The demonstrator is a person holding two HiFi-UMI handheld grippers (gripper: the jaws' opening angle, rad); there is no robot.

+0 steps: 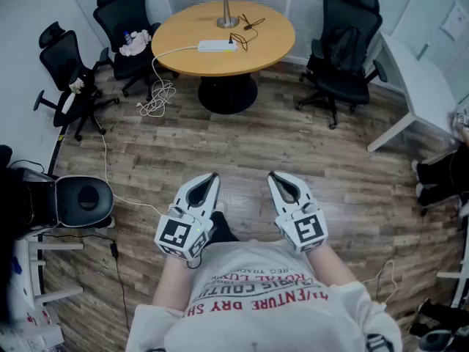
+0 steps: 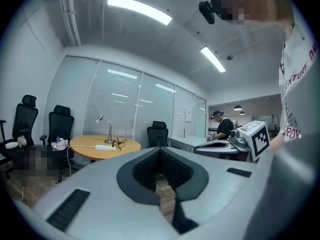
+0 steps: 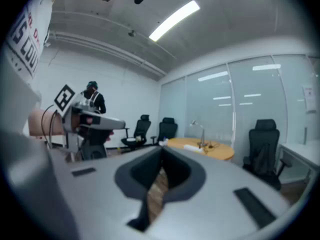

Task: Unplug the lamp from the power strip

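Observation:
A silver desk lamp (image 1: 223, 9) stands on the round wooden table (image 1: 183, 57) at the far side of the room. A white power strip (image 1: 217, 46) lies on the table in front of the lamp, with a tangle of thin black cord (image 1: 245, 31) beside it. Both grippers are held close to my body, far from the table. My left gripper (image 1: 212, 177) and my right gripper (image 1: 272, 175) are shut with nothing between their jaws. The left gripper view shows the lamp (image 2: 107, 129) and the power strip (image 2: 105, 147) small in the distance. The right gripper view shows the lamp (image 3: 200, 131) too.
Black office chairs (image 1: 128, 20) (image 1: 344, 42) stand around the table. The strip's white cable (image 1: 155, 94) hangs off the table and coils on the wood floor. A white desk (image 1: 425, 79) is at the right, a person (image 1: 447, 174) beside it. A round black stool (image 1: 84, 200) stands at the left.

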